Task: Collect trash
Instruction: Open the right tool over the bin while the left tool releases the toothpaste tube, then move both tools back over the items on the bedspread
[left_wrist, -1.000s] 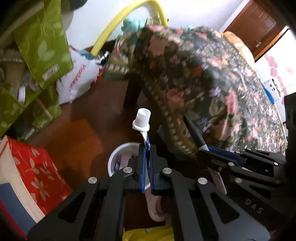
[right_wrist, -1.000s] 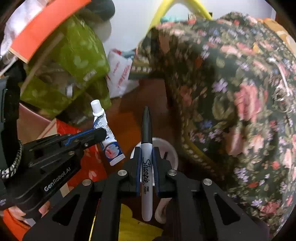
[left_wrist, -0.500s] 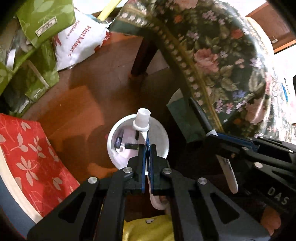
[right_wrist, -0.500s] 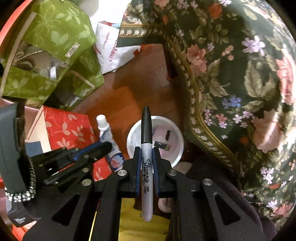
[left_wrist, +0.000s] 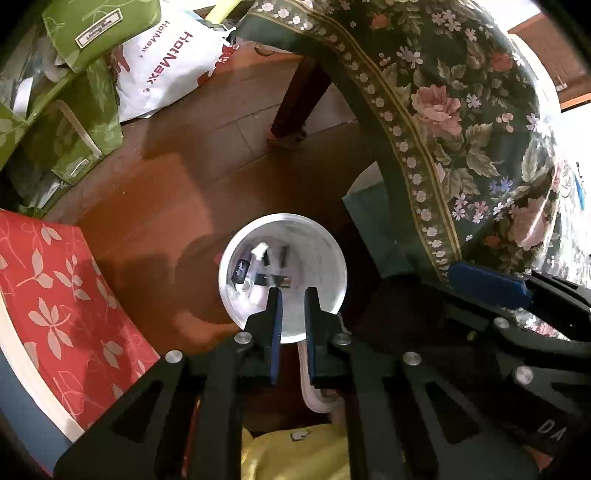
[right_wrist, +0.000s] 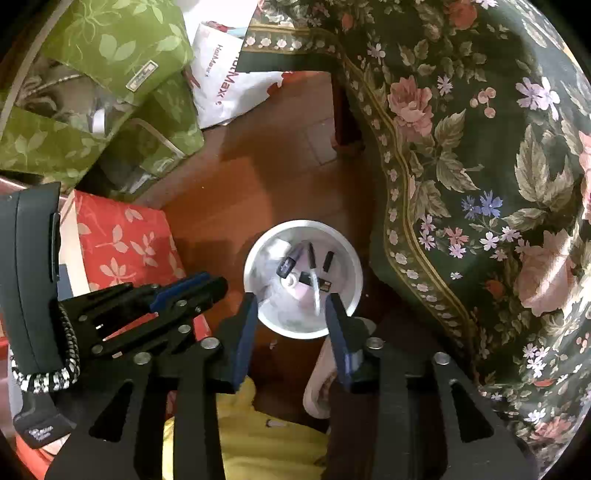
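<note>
A white round bin (left_wrist: 334, 258) stands on the wooden floor, and it also shows in the right wrist view (right_wrist: 351, 254). Inside lie several small dark items, a white-capped tube (left_wrist: 258, 253) and a marker (right_wrist: 316, 291). My left gripper (left_wrist: 293, 291) is open and empty, right above the bin's near rim. My right gripper (right_wrist: 291, 297) is open wide and empty over the same bin. The left gripper also shows in the right wrist view (right_wrist: 207, 286), to the left of the bin.
A table with a dark floral cloth (right_wrist: 480, 166) stands right of the bin, its leg (left_wrist: 299, 99) behind. A red floral box (left_wrist: 62, 295), green bags (right_wrist: 110, 74) and a white plastic bag (left_wrist: 166, 66) crowd the left. Yellow cloth (right_wrist: 240, 435) lies below.
Both grippers opened over the bin. The tube left the left gripper and the marker left the right gripper; both now lie in the bin.
</note>
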